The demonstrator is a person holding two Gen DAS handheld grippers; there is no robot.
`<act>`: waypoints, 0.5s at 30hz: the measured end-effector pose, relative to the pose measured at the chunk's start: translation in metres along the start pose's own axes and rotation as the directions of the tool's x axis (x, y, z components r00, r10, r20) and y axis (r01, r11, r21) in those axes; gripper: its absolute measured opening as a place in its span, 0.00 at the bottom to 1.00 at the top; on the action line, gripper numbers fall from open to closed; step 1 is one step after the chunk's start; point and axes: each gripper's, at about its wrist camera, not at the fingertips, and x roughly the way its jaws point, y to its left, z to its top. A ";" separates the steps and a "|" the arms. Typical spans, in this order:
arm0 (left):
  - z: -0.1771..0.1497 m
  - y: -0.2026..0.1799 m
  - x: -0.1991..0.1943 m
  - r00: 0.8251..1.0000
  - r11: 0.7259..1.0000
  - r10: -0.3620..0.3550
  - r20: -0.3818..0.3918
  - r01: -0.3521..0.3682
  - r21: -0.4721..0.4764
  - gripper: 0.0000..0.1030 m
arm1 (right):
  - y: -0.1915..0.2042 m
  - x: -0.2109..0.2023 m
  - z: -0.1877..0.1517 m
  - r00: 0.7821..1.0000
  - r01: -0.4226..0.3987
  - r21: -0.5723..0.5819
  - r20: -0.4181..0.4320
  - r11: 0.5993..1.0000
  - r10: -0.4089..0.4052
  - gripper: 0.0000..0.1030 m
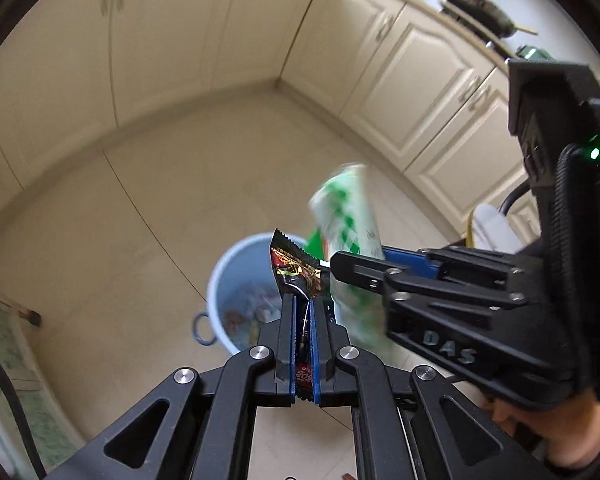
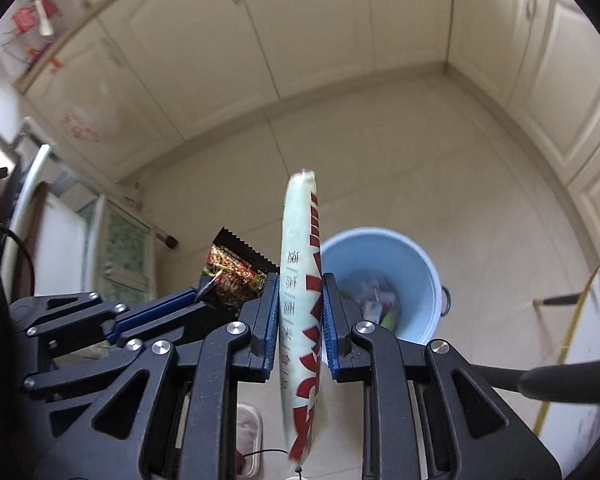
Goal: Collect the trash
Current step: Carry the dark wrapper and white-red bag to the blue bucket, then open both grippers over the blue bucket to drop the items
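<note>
My left gripper [image 1: 305, 312] has its fingers clamped on a dark snack wrapper [image 1: 296, 270]; my right gripper [image 2: 301, 312] pinches a pale green packet [image 2: 300, 280], both above the blue bin [image 2: 416, 264] on the floor.

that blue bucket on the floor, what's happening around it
A person is clearing trash with a handheld gripper in each hand. The left gripper is shut on a dark snack wrapper, and the right gripper is shut on a pale green and white food packet. Both are held above the light blue bucket on the kitchen floor, which already holds some rubbish. Neither piece has been let go yet.
</note>
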 end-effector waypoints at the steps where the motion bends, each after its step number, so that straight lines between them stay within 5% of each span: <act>1: 0.006 0.003 0.016 1.000 1.000 -0.004 -0.019 0.004 0.001 0.01 | -0.008 0.013 0.000 1.000 0.008 0.012 -0.014 1.000 -0.008 0.19; 11: 0.055 0.020 0.120 0.989 0.999 0.028 -0.148 -0.032 -0.027 0.06 | -0.084 0.062 -0.010 0.995 0.063 0.127 -0.083 0.990 -0.052 0.40; 13: 0.059 0.019 0.124 0.987 0.998 0.053 -0.155 -0.058 -0.026 0.10 | -0.094 0.063 -0.013 0.994 0.061 0.149 -0.096 0.987 -0.047 0.50; 15: 0.059 0.015 0.124 0.985 0.995 0.084 -0.148 -0.091 -0.040 0.26 | -0.096 0.058 -0.015 0.995 0.054 0.157 -0.094 0.986 -0.040 0.58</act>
